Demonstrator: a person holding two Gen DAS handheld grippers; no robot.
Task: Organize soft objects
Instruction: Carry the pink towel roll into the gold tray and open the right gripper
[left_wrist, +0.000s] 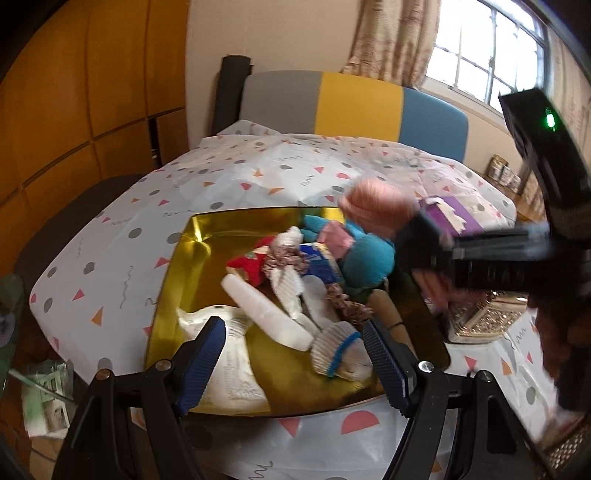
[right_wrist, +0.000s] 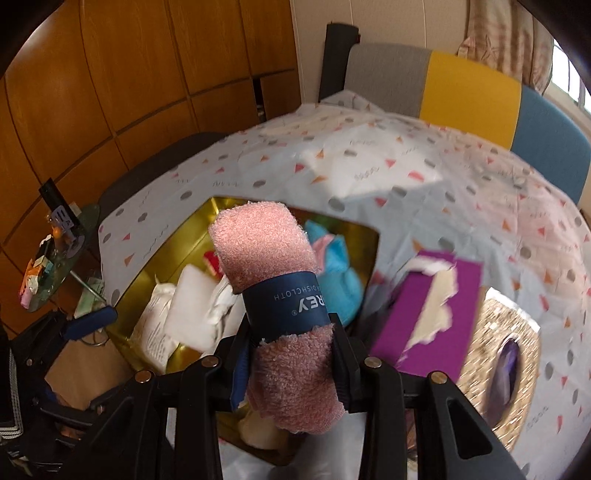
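Our right gripper (right_wrist: 291, 369) is clamped on the pink towel (right_wrist: 273, 266), over the gold tray (left_wrist: 177, 266) where the soft stuff sits, probably for dropping in. Left gripper (left_wrist: 295, 365) hangs open above it, empty.

Each tool (left_wrist: 295, 363) (right_wrist: 291, 363) has black angular arms, silver screw heads and ribbed blue finger pads (left_wrist: 201, 363)

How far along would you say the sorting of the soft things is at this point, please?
Done: socks, a blue plush toy and packets already lie in the gold tray. In hand: the right gripper clamps a rolled pink dishcloth above it. Left: releasing it; the left gripper is open.
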